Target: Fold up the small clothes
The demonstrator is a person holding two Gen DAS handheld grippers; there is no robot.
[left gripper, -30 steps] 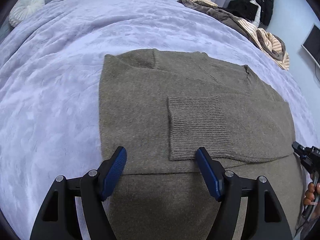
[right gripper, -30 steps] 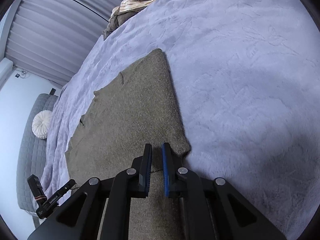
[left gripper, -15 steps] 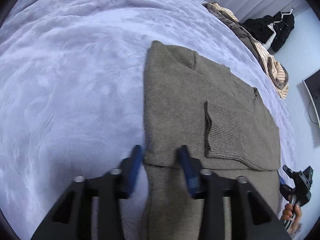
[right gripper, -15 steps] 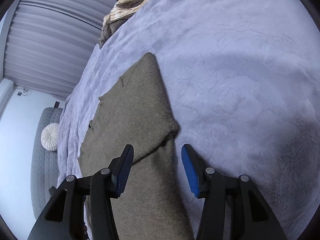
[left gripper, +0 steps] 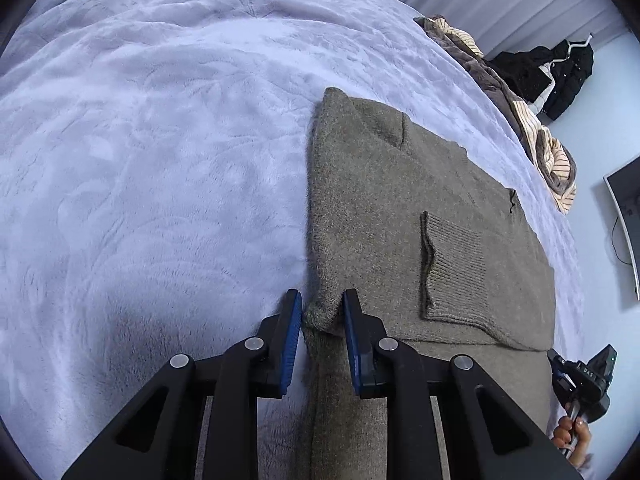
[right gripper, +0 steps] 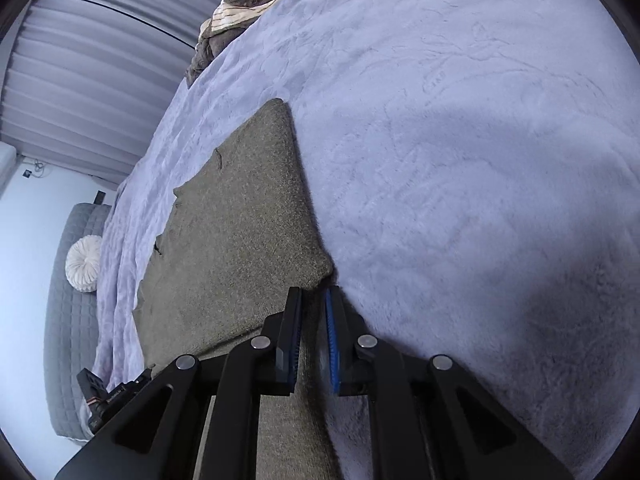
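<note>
An olive-brown knit sweater (left gripper: 384, 208) lies flat on the lilac plush bedspread (left gripper: 160, 160), sleeves folded in, one ribbed cuff (left gripper: 452, 264) on top. My left gripper (left gripper: 322, 300) has its blue pads either side of the sweater's left folded corner, closed down on the fabric. In the right wrist view the sweater (right gripper: 240, 232) stretches away, and my right gripper (right gripper: 314, 294) is nearly shut on its right folded corner at the edge.
A pile of striped and brown clothes (left gripper: 532, 136) lies at the bed's far side, also in the right wrist view (right gripper: 248, 4). A black coat (left gripper: 560, 76) hangs by the wall. A round white cushion (right gripper: 84, 262) sits on grey seating. A monitor (left gripper: 624, 228) is at right.
My left gripper moved to the sweater's left edge and narrowed from wide open onto the corner. My right gripper opened, shifted to the right corner, and closed on it again.
</note>
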